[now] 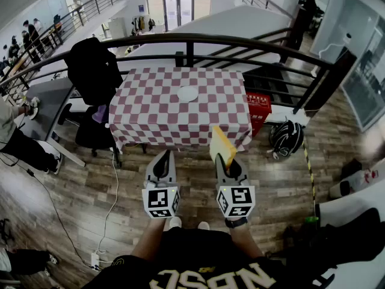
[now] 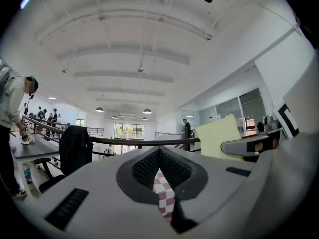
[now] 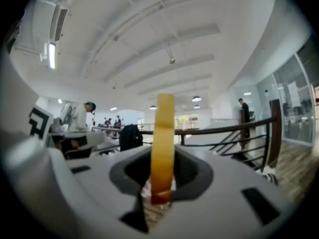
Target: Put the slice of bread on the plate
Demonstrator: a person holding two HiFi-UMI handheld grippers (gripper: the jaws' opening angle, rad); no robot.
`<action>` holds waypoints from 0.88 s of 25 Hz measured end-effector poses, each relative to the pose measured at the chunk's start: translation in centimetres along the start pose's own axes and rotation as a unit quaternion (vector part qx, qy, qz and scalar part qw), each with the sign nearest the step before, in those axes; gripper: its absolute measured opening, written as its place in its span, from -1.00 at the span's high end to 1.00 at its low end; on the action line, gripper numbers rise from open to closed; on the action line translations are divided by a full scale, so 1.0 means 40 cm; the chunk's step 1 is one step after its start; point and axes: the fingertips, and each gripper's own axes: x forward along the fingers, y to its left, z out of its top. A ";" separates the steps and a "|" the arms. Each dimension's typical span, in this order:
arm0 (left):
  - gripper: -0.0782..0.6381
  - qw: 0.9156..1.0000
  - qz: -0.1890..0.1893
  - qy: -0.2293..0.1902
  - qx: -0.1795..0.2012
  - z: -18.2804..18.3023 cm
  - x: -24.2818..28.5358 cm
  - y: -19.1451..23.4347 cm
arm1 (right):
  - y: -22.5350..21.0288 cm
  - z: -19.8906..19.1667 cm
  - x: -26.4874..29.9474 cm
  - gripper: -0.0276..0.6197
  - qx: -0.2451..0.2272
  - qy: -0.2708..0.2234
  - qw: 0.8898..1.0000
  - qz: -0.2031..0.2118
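— What is the head view showing?

— A table is standing beyond the two grippers. It is draped in a red-and-white checked cloth that is hanging over its near edge. A round, flat white plate is lying toward the far middle of it. A curved dark metal railing is running behind the table, and a black jacket is hanging at the table's left. The floor is showing brown wood planks.

— And the slice of bread?

— The slice of bread is standing nearly upright in the right gripper. It is a thin yellow square over the table's near right edge, well apart from the plate. The left gripper is hovering just to its left, its grey jaws pressed together.

— Is the left gripper view agreeing?

— Yes. Its ribbed dark pads are meeting at the tips with nothing held. Only a sliver of checked cloth is showing through the slit below them. The bread's pale, smooth face is showing at the right.

— And the right gripper view?

— The jaws are pinching the bread by its lower part. It is appearing edge-on as a narrow strip with an orange-brown crust, rising straight up between the dark pads.
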 end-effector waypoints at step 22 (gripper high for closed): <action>0.73 0.997 -0.045 0.069 -0.001 -0.142 0.076 -0.206 | -0.162 -0.145 -0.002 0.62 0.063 0.050 0.997 -0.002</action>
